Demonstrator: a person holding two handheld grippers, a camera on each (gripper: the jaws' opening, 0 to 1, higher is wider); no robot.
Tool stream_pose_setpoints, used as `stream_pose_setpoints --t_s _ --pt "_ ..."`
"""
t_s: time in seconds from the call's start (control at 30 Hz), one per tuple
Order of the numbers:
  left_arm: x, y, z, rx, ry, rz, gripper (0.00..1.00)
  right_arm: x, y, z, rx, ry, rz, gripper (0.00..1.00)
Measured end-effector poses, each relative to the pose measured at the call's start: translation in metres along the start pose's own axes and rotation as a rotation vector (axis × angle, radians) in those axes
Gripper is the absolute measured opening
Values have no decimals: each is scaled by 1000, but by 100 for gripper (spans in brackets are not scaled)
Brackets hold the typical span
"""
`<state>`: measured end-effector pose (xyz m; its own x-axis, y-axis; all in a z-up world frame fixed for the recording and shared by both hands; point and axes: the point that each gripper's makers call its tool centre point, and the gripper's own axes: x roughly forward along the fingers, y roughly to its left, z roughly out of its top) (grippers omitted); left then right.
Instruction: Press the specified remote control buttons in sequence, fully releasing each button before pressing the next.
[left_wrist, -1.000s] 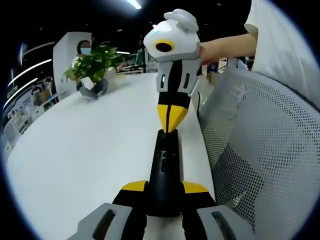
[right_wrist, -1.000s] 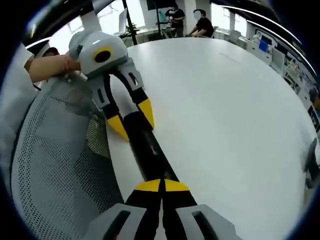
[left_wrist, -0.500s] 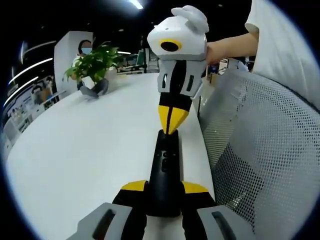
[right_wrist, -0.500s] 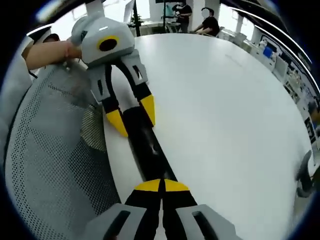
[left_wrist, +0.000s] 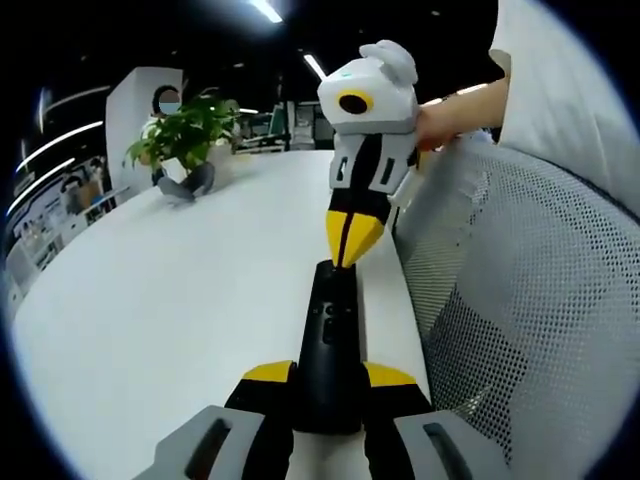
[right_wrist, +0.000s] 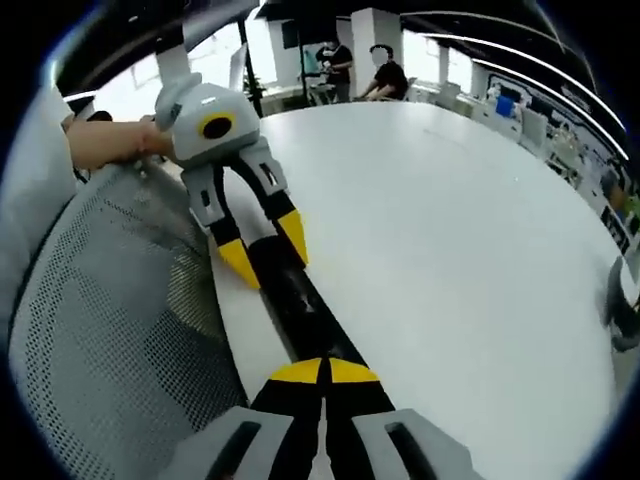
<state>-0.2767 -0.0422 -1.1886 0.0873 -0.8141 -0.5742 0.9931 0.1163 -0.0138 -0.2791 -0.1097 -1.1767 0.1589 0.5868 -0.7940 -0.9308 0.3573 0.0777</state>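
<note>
A black remote control lies lengthwise near the edge of a white table. In the left gripper view my left gripper is shut on the remote's near end, one yellow tip on each side. My right gripper comes down from above with its yellow tips shut together, right at the remote's far end. I cannot tell whether it touches. In the right gripper view, the right gripper is shut over one end of the remote. The left gripper straddles the other end.
A grey mesh chair back stands close beside the table edge and shows again. A potted plant sits at the table's far side. A person's arm holds the right gripper. People stand far off.
In the left gripper view the right gripper's body has swung to the right and back, its tips staying at the remote's far end. The left gripper and the remote have not moved.
</note>
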Motion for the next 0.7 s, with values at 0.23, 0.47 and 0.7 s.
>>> stream_pose_setpoints --t_s 0.23,0.47,0.7 --pt "0 -5 0 21 -3 -30 24 8 7 6 -139 69 60 0" --pt "1 -5 1 18 -5 -35 24 10 8 4 -252 151 73 0" --pt "1 -4 -1 14 -4 -35 24 11 8 2 -298 192 40 0"
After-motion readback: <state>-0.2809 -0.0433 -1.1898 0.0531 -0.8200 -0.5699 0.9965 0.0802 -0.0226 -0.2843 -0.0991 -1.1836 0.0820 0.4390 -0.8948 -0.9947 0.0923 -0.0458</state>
